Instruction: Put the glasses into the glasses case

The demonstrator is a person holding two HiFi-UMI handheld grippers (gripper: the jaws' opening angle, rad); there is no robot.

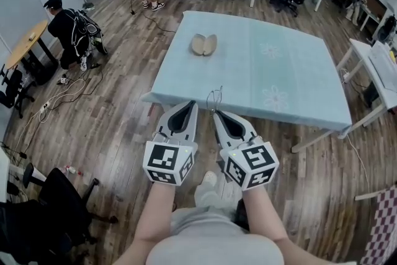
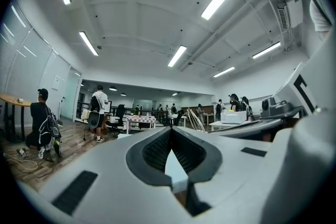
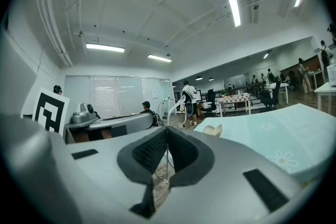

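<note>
Nearly at the table (image 1: pixel 298 71), the right gripper (image 1: pixel 216 113) holds thin wire glasses (image 1: pixel 214 97) pinched in its jaws, while the left gripper (image 1: pixel 193 103) is closed and empty. Likely next: a reach across to the open case (image 1: pixel 203 44), well ahead on the table.

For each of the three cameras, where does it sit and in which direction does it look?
Head view: on the person's head, looking steeply down at both forearms, the left gripper, the right gripper and the table.
Left gripper view: on the left gripper, looking along its own shut jaws across the room.
Right gripper view: on the right gripper, looking along jaws shut on the glasses, towards the table.
Shared: head and right gripper views both show the open glasses case on the table.
</note>
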